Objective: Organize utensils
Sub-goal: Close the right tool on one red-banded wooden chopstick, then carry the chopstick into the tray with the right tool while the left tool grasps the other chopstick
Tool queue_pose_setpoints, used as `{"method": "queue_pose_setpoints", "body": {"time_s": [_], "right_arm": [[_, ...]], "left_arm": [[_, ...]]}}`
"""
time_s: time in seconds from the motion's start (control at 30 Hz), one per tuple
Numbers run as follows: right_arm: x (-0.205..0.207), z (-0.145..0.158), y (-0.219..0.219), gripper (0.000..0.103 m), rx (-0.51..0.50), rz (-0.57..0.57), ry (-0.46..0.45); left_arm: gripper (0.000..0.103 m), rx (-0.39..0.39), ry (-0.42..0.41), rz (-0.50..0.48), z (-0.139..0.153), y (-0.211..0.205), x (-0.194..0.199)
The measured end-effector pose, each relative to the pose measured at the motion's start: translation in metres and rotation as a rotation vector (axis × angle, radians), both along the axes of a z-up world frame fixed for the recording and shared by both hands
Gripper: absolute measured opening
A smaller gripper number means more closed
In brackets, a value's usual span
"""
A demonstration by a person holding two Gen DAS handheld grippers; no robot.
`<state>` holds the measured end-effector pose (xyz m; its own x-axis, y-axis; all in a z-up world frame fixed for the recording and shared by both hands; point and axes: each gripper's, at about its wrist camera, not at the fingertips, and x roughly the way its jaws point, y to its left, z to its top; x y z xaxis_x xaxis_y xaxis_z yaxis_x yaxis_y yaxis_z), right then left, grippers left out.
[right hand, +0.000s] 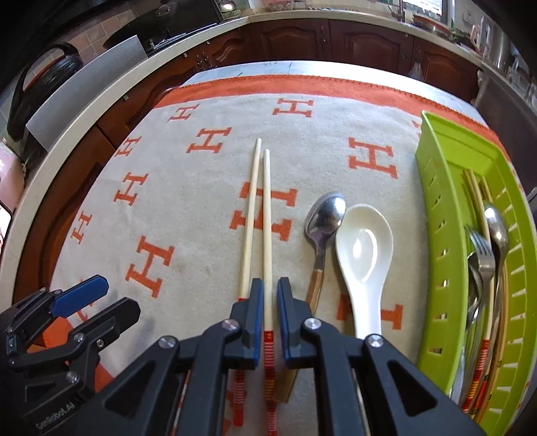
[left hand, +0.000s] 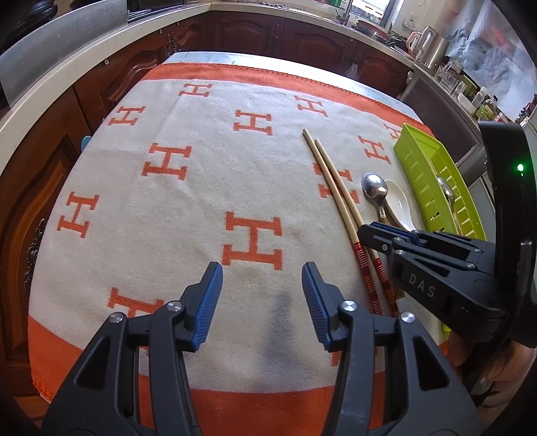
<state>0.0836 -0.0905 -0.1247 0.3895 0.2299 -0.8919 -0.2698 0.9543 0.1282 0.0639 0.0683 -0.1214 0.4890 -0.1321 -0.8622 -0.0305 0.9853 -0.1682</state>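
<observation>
Two pale chopsticks point(right hand: 250, 208) with red-striped ends lie side by side on the H-patterned cloth point(right hand: 188, 214). My right gripper point(right hand: 270, 283) hangs low over their striped ends. Its jaws stand a narrow gap apart with the right chopstick point(right hand: 267, 208) between them, and the pads are not pressing it. Just to the right lie a metal spoon point(right hand: 325, 214) with a wooden handle and a white ceramic spoon point(right hand: 364, 244). My left gripper point(left hand: 262, 271) is open over bare cloth to the left, with nothing between its fingers. In the left wrist view the right gripper point(left hand: 369, 231) covers the chopsticks' point(left hand: 335, 187) near ends.
A green slotted tray point(right hand: 433, 201) at the cloth's right edge holds a fork point(right hand: 481, 248), a spoon point(right hand: 496, 224) and more chopsticks. Dark wooden cabinets point(left hand: 255, 30) and a pale counter point(left hand: 67, 73) ring the table. A kettle point(left hand: 433, 47) and bottles stand on the counter at the far right.
</observation>
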Motion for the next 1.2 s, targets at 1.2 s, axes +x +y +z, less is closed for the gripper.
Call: {"method": "queue_pose_setpoints", "body": {"time_s": [1.2], "right_arm": [[-0.032,0.076,-0.137,0.005,0.256,-0.269,-0.149]], "left_arm": [[0.046,0.056,0.028,0.048,-0.008,-0.042,0.038]]}}
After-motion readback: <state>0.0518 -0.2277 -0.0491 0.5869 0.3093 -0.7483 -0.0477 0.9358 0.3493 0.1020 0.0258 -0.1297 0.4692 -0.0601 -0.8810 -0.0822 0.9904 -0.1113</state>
